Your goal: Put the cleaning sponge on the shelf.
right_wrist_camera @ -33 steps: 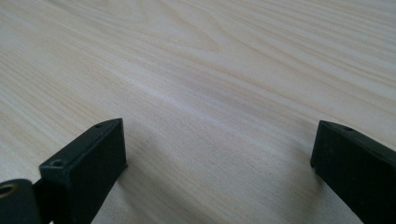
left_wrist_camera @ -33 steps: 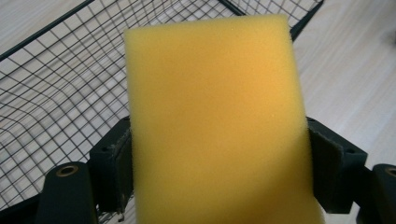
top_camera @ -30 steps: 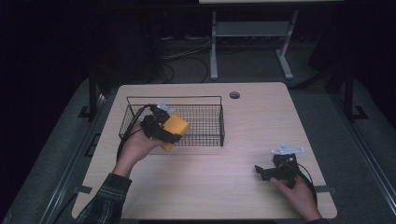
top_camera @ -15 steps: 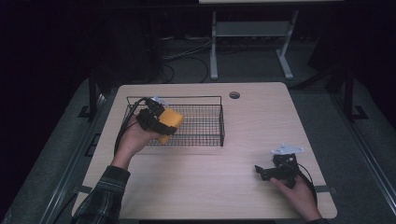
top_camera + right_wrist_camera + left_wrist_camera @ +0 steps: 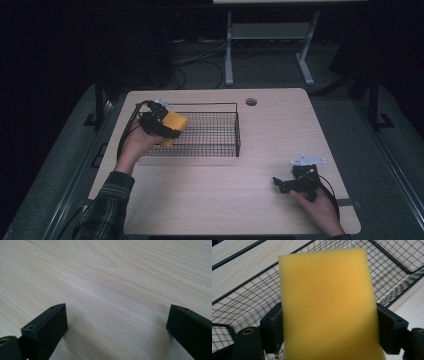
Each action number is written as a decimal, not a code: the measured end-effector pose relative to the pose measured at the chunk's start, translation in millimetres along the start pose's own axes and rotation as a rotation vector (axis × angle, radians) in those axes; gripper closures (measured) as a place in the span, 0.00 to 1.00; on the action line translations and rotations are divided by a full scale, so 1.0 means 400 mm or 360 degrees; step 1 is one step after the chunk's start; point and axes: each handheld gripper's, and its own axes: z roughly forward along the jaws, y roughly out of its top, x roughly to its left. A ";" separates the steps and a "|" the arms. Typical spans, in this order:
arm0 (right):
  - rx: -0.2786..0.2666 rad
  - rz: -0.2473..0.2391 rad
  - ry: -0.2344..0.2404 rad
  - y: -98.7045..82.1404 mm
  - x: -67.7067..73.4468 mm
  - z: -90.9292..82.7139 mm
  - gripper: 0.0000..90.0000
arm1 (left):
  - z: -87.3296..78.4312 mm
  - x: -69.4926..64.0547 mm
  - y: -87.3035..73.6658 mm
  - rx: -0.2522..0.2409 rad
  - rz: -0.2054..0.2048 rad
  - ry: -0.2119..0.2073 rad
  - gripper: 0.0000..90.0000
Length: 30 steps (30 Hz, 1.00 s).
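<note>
There is one sponge [image 5: 173, 126]. It is yellow. There is one basket [image 5: 220, 145], made of black wire. There is one table [image 5: 225, 200], made of light wood, with one small round hole [image 5: 251, 102] near its far edge. There are two tools: the left tool [image 5: 159, 122] and the right tool [image 5: 282, 183]. Each tool has two black jaws, so that makes four jaws. There are two hands, one on each tool. Behind the table stands one white frame [image 5: 270, 35] on the floor.
</note>
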 end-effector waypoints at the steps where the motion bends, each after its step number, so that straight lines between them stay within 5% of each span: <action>1: 0.0000 -0.0002 0.0000 0.000 0.000 0.000 0.03 | 0.000 0.005 -0.001 -0.0003 -0.0003 -0.0001 0.24; 30: 0.0000 -0.0001 0.0000 0.000 0.000 0.000 0.03 | 0.029 0.136 -0.040 0.0029 -0.0183 0.0163 0.24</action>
